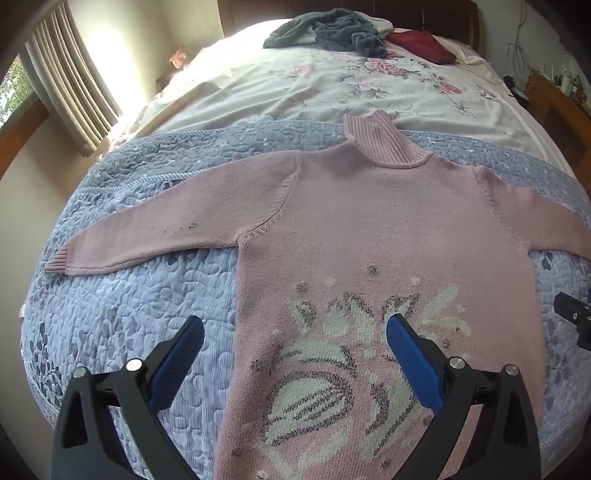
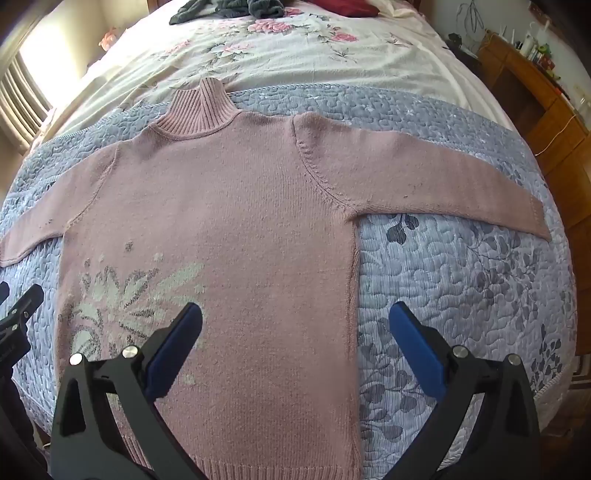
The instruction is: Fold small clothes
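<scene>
I see a pink knitted turtleneck sweater with a pale flower pattern [image 1: 369,229] lying flat on a blue-grey quilted bedspread [image 1: 122,302] at the near end of the bed. Its ribbed collar [image 2: 201,110] points away from me and both sleeves are spread straight out to the sides. The flower motif [image 1: 332,354] sits low on the sweater's body, on its left half from my side.

My left hand-held gripper [image 1: 295,326] hangs released above the lower part of the sweater, its blue-padded jaws wide apart, one over the quilt just beside the sweater's left edge, the other over the flower pattern. It grasps nothing.

My right hand-held gripper [image 2: 295,314] is likewise spread wide and empty. One jaw is over the sweater's body, the other over the bare quilt past the right side seam. The ribbed hem [image 2: 280,467] lies close below it.

Beyond the quilt the bed carries a white sheet printed with pink roses [image 1: 369,88]. At its far end lie a heap of grey-green clothing [image 1: 328,31] and a dark red folded garment [image 1: 421,44], well apart from the sweater. A wooden cabinet [image 2: 539,110] stands to the right of the bed.
</scene>
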`<act>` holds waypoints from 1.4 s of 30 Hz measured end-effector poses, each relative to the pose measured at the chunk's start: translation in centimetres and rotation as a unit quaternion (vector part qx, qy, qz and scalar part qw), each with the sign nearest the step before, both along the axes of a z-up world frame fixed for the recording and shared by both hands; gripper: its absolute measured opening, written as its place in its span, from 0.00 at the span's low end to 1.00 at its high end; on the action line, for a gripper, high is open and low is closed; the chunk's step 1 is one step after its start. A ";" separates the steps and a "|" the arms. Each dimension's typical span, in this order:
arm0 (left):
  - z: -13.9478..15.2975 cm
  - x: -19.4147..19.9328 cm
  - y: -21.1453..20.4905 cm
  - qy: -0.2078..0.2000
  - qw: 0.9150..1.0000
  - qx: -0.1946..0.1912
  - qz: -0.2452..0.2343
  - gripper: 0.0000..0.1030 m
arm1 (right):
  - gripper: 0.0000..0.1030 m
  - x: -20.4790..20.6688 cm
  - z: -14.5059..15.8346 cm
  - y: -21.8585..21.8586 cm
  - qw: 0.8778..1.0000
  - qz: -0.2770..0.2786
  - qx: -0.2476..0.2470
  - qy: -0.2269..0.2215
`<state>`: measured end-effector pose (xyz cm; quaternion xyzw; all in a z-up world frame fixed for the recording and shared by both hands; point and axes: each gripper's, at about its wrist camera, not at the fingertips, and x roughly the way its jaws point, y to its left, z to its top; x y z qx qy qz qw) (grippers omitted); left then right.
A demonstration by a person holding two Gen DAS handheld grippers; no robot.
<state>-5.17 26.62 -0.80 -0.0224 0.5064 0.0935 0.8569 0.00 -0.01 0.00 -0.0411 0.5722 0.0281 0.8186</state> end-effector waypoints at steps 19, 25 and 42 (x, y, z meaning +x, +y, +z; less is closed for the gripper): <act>0.1 0.2 0.1 -0.002 1.000 0.003 0.004 0.96 | 0.97 0.1 0.5 0.2 1.000 -0.001 -0.025 -0.018; 0.1 0.2 0.1 -0.002 1.000 0.002 0.004 0.96 | 0.97 0.1 0.4 0.2 1.000 -0.001 -0.014 -0.010; -0.4 1.1 -0.8 -0.006 1.000 -0.012 0.006 0.96 | 0.97 1.2 -0.6 -1.5 1.000 -0.001 0.027 0.016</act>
